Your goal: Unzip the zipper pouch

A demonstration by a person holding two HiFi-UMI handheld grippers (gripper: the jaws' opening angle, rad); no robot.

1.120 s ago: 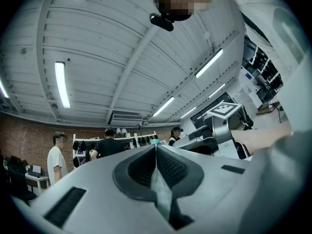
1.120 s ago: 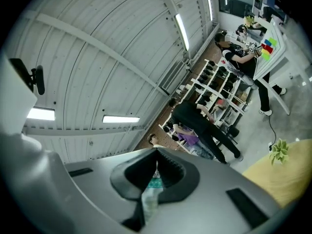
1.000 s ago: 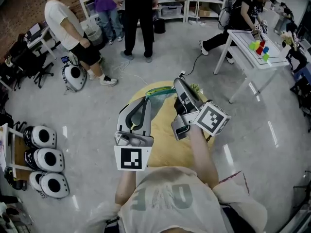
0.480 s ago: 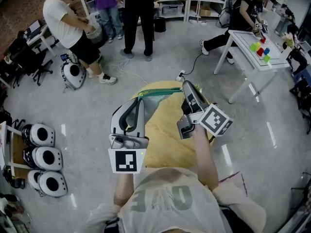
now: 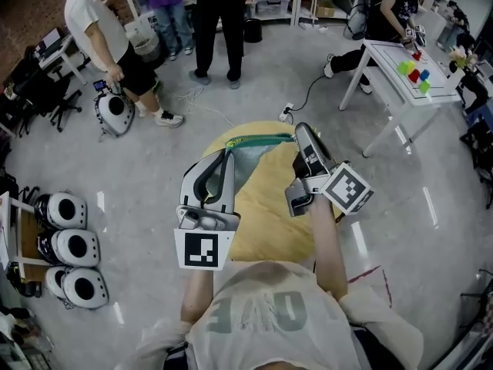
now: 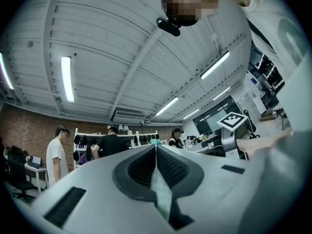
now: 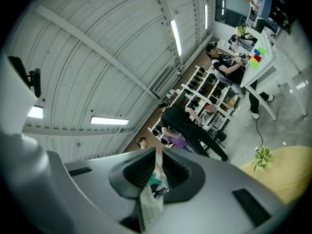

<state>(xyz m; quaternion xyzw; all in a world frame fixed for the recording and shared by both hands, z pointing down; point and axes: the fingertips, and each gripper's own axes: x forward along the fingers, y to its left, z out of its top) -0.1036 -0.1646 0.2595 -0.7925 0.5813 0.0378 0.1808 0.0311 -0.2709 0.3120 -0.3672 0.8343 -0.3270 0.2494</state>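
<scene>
Floor: grey, with a yellow table underneath.
Left gripper: jaws clamped on zipper pouch fabric.
Right gripper: jaws clamped on the opposite end.
Zipper pouch: stretched between grippers above the table; contents unseen.
Change: right gripper had drawn farther from the left.

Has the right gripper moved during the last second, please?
Yes. The right gripper slid rightward over the yellow table, away from the left gripper holding the pouch.

We hold the zipper pouch between our two grippers, above the round table: the left gripper at its left end, the right gripper at its right end. Farther off to the right stands a second table with blocks on it.
</scene>
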